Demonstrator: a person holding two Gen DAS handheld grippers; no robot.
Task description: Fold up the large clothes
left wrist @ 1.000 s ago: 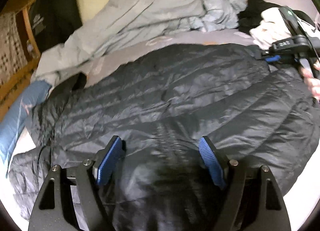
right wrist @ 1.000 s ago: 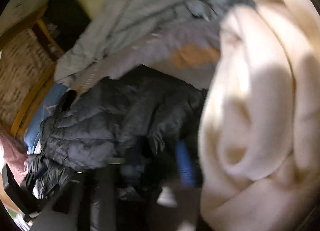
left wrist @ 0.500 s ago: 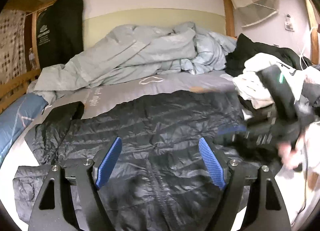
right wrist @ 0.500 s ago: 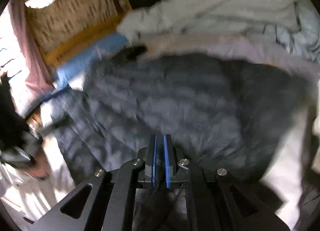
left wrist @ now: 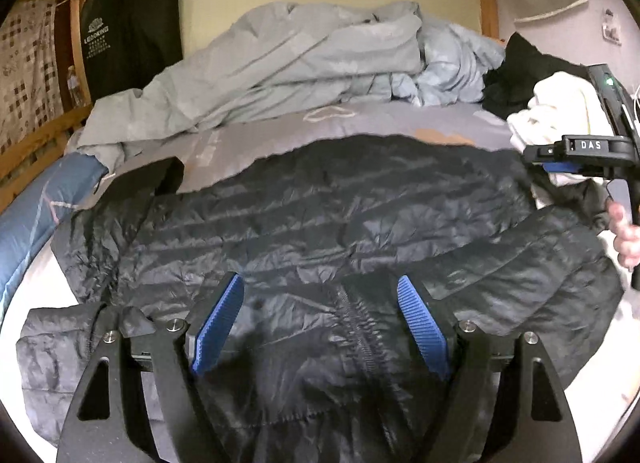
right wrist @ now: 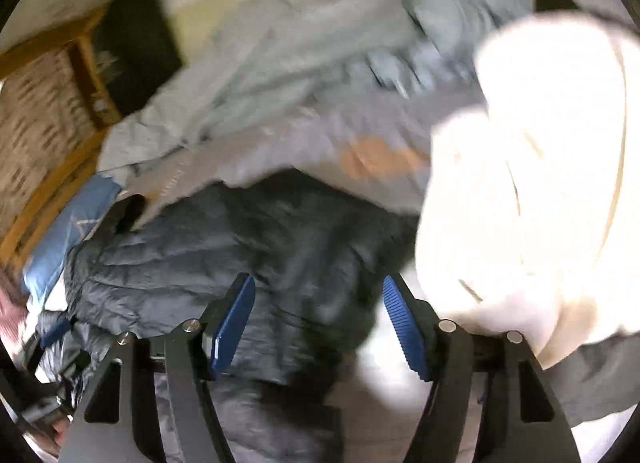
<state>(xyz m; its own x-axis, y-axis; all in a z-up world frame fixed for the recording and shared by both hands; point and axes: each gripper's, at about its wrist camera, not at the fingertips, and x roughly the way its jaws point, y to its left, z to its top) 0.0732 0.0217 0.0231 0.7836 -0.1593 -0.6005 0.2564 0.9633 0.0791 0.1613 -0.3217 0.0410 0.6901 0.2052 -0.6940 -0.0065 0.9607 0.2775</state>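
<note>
A black quilted puffer jacket (left wrist: 328, 215) lies spread across the bed, its zipper running toward me. My left gripper (left wrist: 319, 283) hovers open over the zipper at the jacket's near edge, with nothing between its blue pads (left wrist: 218, 323). The right gripper (left wrist: 552, 161), held by a hand (left wrist: 624, 231), is at the jacket's far right corner. In the blurred right wrist view the right gripper (right wrist: 319, 283) has its jaws opening wide above the jacket (right wrist: 224, 263). Its pads (right wrist: 234, 323) press on nothing.
A crumpled grey-blue duvet (left wrist: 288, 63) fills the head of the bed over a grey sheet (left wrist: 320, 127). A white fleece garment (right wrist: 540, 183) and dark clothes (left wrist: 520, 75) are piled on the right. A blue cloth (left wrist: 32, 215) and a wooden bed rail (left wrist: 40, 135) run along the left.
The right gripper was shut half a second ago and now stands open. It swung back to the jacket's right side, beside the white garment. The left gripper stays open over the zipper.
</note>
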